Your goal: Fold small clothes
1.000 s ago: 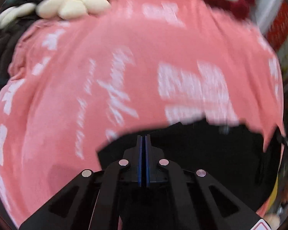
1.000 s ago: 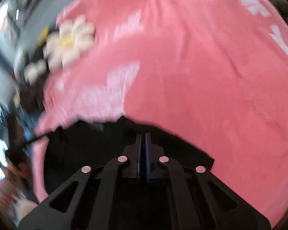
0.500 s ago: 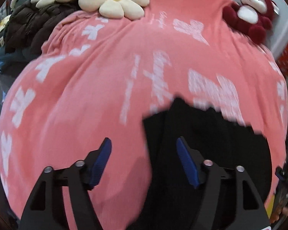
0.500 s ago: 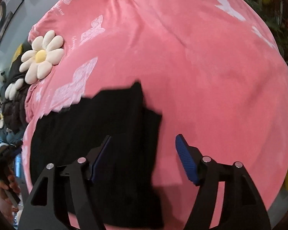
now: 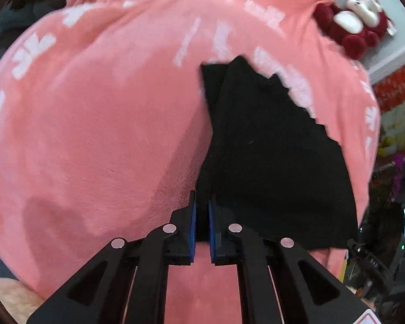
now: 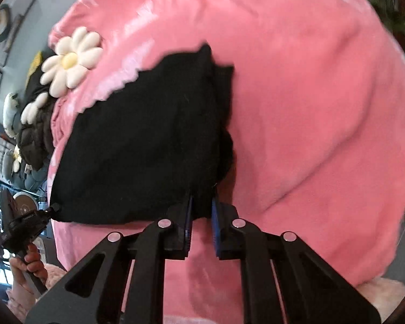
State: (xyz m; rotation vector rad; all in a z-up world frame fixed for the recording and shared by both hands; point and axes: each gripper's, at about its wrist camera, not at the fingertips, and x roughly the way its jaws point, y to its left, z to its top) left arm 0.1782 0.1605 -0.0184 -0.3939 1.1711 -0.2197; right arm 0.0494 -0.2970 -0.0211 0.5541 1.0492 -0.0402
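Folded black fabric garment [image 5: 270, 156] lies flat on a pink plush blanket with pale white prints [image 5: 94, 135]; left gripper [image 5: 201, 221] has its blue-padded fingers [image 5: 192, 224] nearly together, pinching the garment's near left corner, black cloth filling the narrow gap; rest of the garment spreads away up and to the right of the fingers; far edge is scalloped; a second layer shows along its left side.

Right gripper [image 6: 201, 224] likewise has its fingers [image 6: 188, 224] closed down on the black garment [image 6: 148, 140] at the near right corner; cloth sits between the blue pads; garment extends up and left of them; folded layers stack along its right edge.

White prints on the blanket are too blurred to read; no legible brand or label.

Blanket [image 6: 310, 108] covers a soft, bulging surface; cream daisy-shaped plush cushion with yellow centre [image 6: 70, 59] at its far left; dark brown knitted cushion [image 6: 33, 132] beside it; red and white plush toy [image 5: 356, 24] at the far right by a grey wall; framed pictures [image 6: 10, 13] on the wall.
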